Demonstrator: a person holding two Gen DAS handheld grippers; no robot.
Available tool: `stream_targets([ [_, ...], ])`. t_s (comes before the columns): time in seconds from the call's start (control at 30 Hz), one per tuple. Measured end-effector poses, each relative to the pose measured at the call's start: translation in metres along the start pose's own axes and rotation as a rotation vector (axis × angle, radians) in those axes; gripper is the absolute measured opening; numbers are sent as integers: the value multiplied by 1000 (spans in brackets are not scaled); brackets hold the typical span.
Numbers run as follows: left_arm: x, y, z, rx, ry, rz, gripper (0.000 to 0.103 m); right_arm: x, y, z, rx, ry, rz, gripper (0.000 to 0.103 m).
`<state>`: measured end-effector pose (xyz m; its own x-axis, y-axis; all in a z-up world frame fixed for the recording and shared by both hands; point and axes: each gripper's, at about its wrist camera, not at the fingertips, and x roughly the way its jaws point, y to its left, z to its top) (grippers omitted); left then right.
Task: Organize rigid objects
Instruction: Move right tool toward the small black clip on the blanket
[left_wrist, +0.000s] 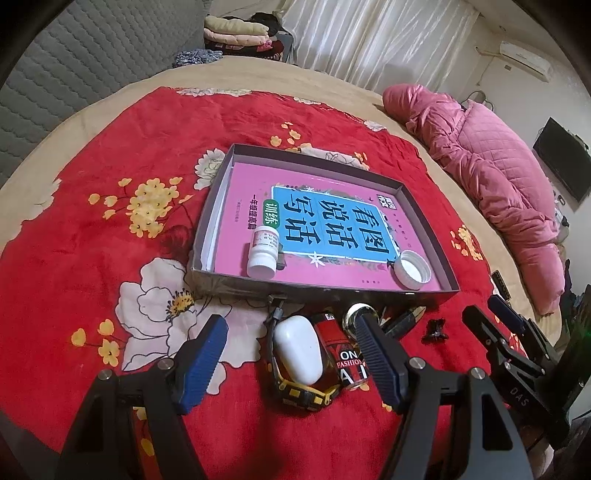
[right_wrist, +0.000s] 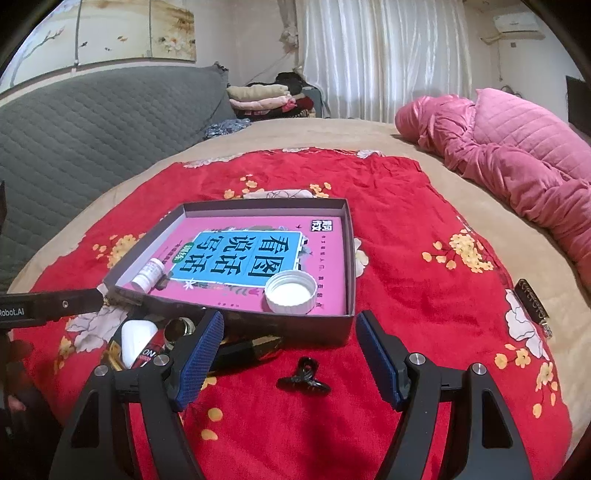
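Note:
A shallow dark box (left_wrist: 321, 288) (right_wrist: 349, 236) on the red floral cloth holds a pink book (left_wrist: 325, 218) (right_wrist: 243, 254), a white pill bottle (left_wrist: 263, 251) (right_wrist: 148, 278) lying on its side and a white cap (left_wrist: 413, 268) (right_wrist: 291, 291). In front of the box lie a white case (left_wrist: 298, 349) (right_wrist: 137, 338) on a yellow-black item, a red can (left_wrist: 347, 354), a small round jar (right_wrist: 179, 328), a dark stick (right_wrist: 247, 349) and a black hair clip (left_wrist: 436, 332) (right_wrist: 303, 378). My left gripper (left_wrist: 291, 334) is open above the white case. My right gripper (right_wrist: 290, 332) is open above the clip.
A pink quilted duvet (left_wrist: 491, 184) (right_wrist: 517, 162) lies at the right on the beige bed. A grey headboard (right_wrist: 92, 129) and folded clothes (right_wrist: 258, 98) are at the back. A dark comb-like item (right_wrist: 532, 299) lies at the cloth's right edge.

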<state>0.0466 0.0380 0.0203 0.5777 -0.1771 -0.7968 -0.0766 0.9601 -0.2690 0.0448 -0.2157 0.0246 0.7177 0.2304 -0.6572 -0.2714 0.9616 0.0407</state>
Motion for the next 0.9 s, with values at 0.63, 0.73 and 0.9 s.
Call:
stream_targets([
  [0.63, 1, -5, -25, 56, 64, 17, 72, -8, -2, -8, 13, 43, -2, 75],
  [0.73, 5, -7, -31, 64, 86, 16, 72, -7, -3, -9, 17, 50, -4, 75],
  [0.9, 8, -9, -38, 69, 111, 17, 72, -7, -3, -10, 16, 57, -8, 75],
])
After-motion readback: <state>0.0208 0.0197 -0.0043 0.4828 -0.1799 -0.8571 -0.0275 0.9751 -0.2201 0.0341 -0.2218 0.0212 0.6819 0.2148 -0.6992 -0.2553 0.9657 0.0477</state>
